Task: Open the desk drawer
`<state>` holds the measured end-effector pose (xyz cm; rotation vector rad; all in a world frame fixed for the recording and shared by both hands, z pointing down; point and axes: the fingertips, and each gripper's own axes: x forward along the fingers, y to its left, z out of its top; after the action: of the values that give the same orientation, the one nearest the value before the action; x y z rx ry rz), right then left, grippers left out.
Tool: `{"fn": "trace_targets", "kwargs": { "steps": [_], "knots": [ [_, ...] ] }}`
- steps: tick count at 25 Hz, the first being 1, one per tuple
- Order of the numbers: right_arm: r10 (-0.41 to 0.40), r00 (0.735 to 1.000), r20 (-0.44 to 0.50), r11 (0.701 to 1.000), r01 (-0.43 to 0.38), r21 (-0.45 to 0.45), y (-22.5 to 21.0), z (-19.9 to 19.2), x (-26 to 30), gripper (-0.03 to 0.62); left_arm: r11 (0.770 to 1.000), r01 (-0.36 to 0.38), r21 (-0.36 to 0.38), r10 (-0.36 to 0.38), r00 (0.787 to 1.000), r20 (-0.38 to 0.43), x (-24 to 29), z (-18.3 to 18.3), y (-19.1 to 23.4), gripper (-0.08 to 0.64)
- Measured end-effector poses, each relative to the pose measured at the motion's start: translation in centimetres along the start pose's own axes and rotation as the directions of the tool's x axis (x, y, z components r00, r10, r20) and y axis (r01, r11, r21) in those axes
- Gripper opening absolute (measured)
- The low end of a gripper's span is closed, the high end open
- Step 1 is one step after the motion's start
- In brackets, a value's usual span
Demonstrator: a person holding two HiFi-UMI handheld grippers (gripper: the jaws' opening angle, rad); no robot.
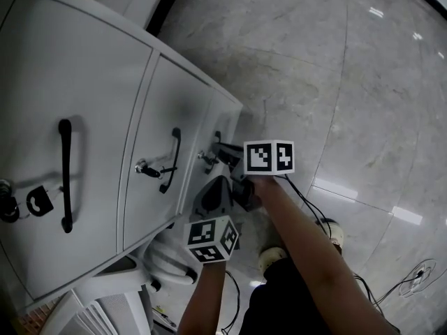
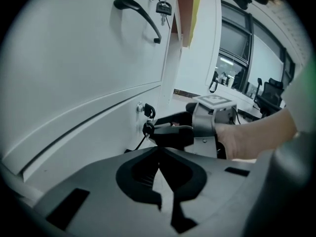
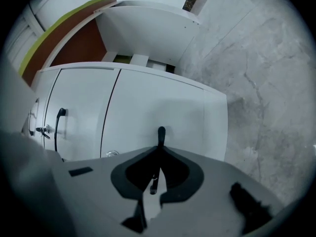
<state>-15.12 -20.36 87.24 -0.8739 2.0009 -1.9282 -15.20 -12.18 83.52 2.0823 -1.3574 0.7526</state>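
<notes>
Drawer update: the drawer (image 3: pixel 148 117) I'm after is the end one of three white fronts on the pedestal, the one closest to the floor (image 1: pixel 335 82). It's shut, with its front flush with the neighbour's as far as I can tell. Its black handle (image 3: pixel 161 135) sits in the middle of the front, and there's a little lock (image 2: pixel 143 109) with a key in it just beside that.

My right tongs (image 3: pixel 159 151) are on the handle. The jaws are pinched nearly together and the bar sticks out just past the tips, so I'd call that a grip. I can't see how deep the bar sits in them, though.

My left tongs (image 2: pixel 160 152) are closed with nothing in them. They hang just beside the right ones and aren't touching the cabinet.

So I reckon I'm at the "got hold, not pulled yet" stage. The next move should be a straight pull out from the front, square to it, with the pinch kept firm. My worry is that the bar slips out of the tips if I pull at an angle. If that lock is actually turned, the drawer won't budge at all, and I can't tell that from here.

The next drawer along has its own handle (image 1: pixel 171 160) and a bunch of keys (image 1: pixel 147 167), and I'm leaving those alone.
</notes>
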Motion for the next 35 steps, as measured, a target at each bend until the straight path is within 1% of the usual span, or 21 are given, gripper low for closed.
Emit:
{"fn": "trace_targets", "kwargs": {
  "steps": [5, 9, 13, 16, 19, 21, 23, 26, 33, 35],
  "knots": [
    [-0.023, 1.000, 0.004, 0.999, 0.023, 0.026, -0.1, -0.4, -0.4, 0.026, 1.000, 0.002, -0.009, -0.002, 1.000, -0.002, -0.4, 0.2, -0.1, 0.009],
    [-0.039, 0.999, 0.003, 0.998, 0.039, 0.045, -0.3, -0.5, -1.3, 0.025, 0.999, 0.024, -0.032, -0.024, 1.000, 0.013, -0.6, 0.5, -0.8, 0.009],
    [-0.044, 0.999, -0.001, 0.998, 0.044, 0.052, -0.5, -0.7, -2.5, 0.025, 0.999, 0.038, 0.004, -0.038, 0.999, 0.001, -0.8, 0.3, -2.2, 0.009],
    [-0.054, 0.999, 0.001, 0.997, 0.054, 0.047, -0.9, -0.7, -3.8, 0.025, 0.998, 0.066, 0.004, -0.066, 0.998, -0.006, -0.6, 0.1, -3.5, 0.009],
    [-0.068, 0.998, -0.015, 0.997, 0.069, 0.031, -1.1, -1.0, -4.9, 0.025, 0.996, 0.087, 0.022, -0.087, 0.996, -0.010, -0.5, -0.1, -4.8, 0.009],
    [-0.077, 0.997, -0.019, 0.997, 0.078, 0.026, -1.3, -1.1, -5.6, 0.025, 0.995, 0.098, 0.017, -0.098, 0.995, -0.009, -0.4, -0.1, -5.5, 0.009],
    [-0.084, 0.996, -0.009, 0.996, 0.084, 0.034, -1.5, -1.1, -6.3, 0.025, 0.993, 0.117, 0.015, -0.116, 0.993, -0.008, -0.4, 0.1, -6.2, 0.009],
    [-0.093, 0.996, 0.000, 0.995, 0.093, 0.043, -1.8, -1.1, -7.4, 0.025, 0.989, 0.143, 0.031, -0.143, 0.990, -0.009, -0.6, 0.3, -7.7, 0.009],
    [-0.119, 0.993, -0.010, 0.991, 0.119, 0.064, -2.5, -1.7, -10.5, 0.023, 0.981, 0.189, 0.048, -0.187, 0.982, -0.034, -0.6, -0.1, -10.9, 0.009],
    [-0.127, 0.992, -0.015, 0.990, 0.128, 0.057, -2.8, -1.8, -11.6, 0.023, 0.978, 0.203, 0.047, -0.201, 0.979, -0.038, -0.7, -0.5, -12.0, 0.009]
  ]
}}
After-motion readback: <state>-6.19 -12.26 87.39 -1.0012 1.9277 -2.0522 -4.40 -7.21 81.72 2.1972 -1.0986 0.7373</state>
